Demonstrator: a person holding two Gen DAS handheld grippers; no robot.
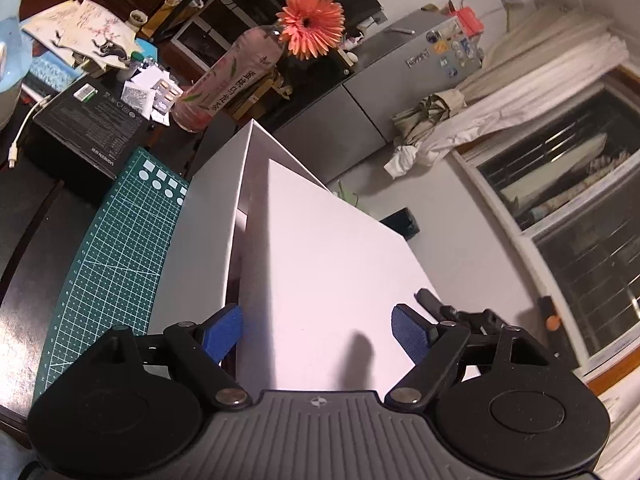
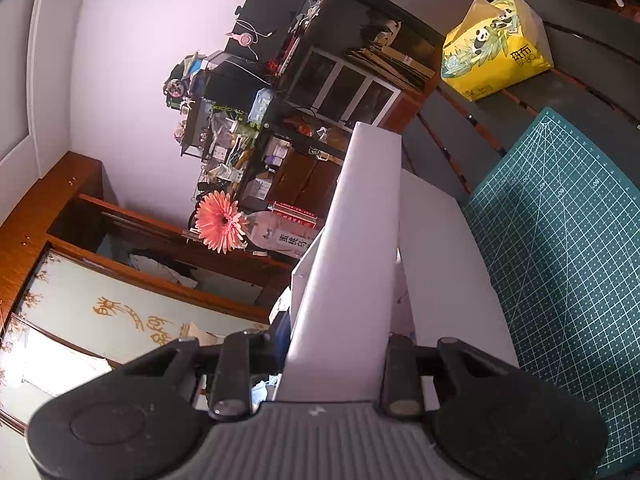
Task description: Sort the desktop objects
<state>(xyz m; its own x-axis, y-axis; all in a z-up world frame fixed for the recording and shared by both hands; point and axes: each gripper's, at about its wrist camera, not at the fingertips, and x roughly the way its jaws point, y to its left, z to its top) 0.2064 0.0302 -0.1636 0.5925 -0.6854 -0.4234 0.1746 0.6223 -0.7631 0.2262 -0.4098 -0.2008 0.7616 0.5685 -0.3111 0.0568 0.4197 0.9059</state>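
White box [image 1: 320,264] sits on the green mat [image 1: 116,256], and both claws are at it. In the left wrist view its big flat panel fills the middle, with a second white wall [image 1: 216,220] rising to the left of it and a narrow gap between the two.

Left claw [image 1: 320,336] straddles the near edge of the box panel: one blue pad [image 1: 224,332] lies left of the panel at the gap, the other blue pad [image 1: 412,332] lies on the right over the panel's face. The jaws stand wide, and I cannot tell whether the pads press on the box or only flank it.

Right claw [image 2: 336,360] is clenched on a narrow white panel [image 2: 356,248] of the box, which runs straight up from between its black fingers; both fingers lie against the panel's sides.

Beside the box, the mat spreads away on the dark desk [image 1: 24,208]. Beyond the box in the left view stands a pink bottle [image 1: 224,80] with an orange flower [image 1: 312,24] at its top, and left of the bottle lies a black carton [image 1: 88,120]. Behind the box on that side is a grey fridge [image 1: 400,80]. In the right view a yellow panda pack [image 2: 496,48] rests on the desk past the mat.
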